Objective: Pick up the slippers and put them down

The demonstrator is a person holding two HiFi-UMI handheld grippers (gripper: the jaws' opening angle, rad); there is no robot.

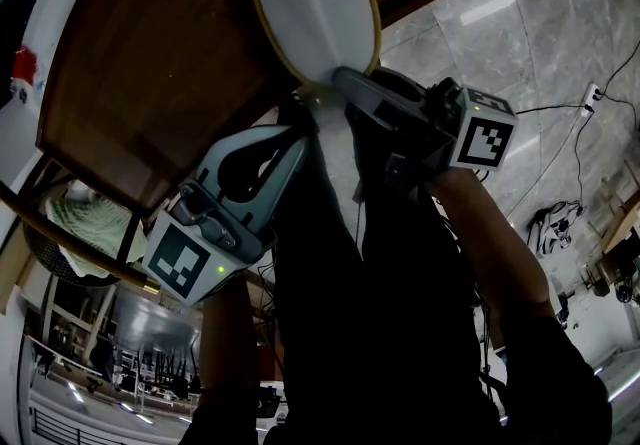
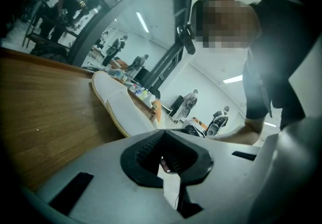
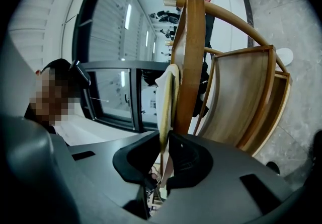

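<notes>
- Slipper [image 1: 315, 8]: white upper, tan sole rim, lies flat on wooden table [image 1: 160, 63]. Heel end sits at the table's near corner, toe points away from the person.
- R gripper [image 1: 345, 83]: dark body, jaws clenched on the slipper's heel rim. In the right gripper view the slipper [image 3: 166, 102] runs edge-on straight up from between the pads of the R gripper [image 3: 163, 160], pressed against the table edge [image 3: 193, 57].
- L gripper [image 1: 300, 128]: grey body, tips just beside the heel on its L side. In the left gripper view the L gripper [image 2: 163, 160] has its pads drawn almost together with nothing seen clamped. Slipper [image 2: 123, 104] lies ahead and L of them on the tabletop [image 2: 45, 112]; cannot tell if the tips touch it.
- Markings: black-and-white square marker on R cube [image 1: 485, 138] and on L cube [image 1: 180, 263].
- Edges/room: bare tabletop to the L of the slipper. Grey tiled floor [image 1: 520, 43] to the R, with a cable [image 1: 575, 163] across it. Wooden chair [image 3: 241, 102] stands close beside the table edge.
</notes>
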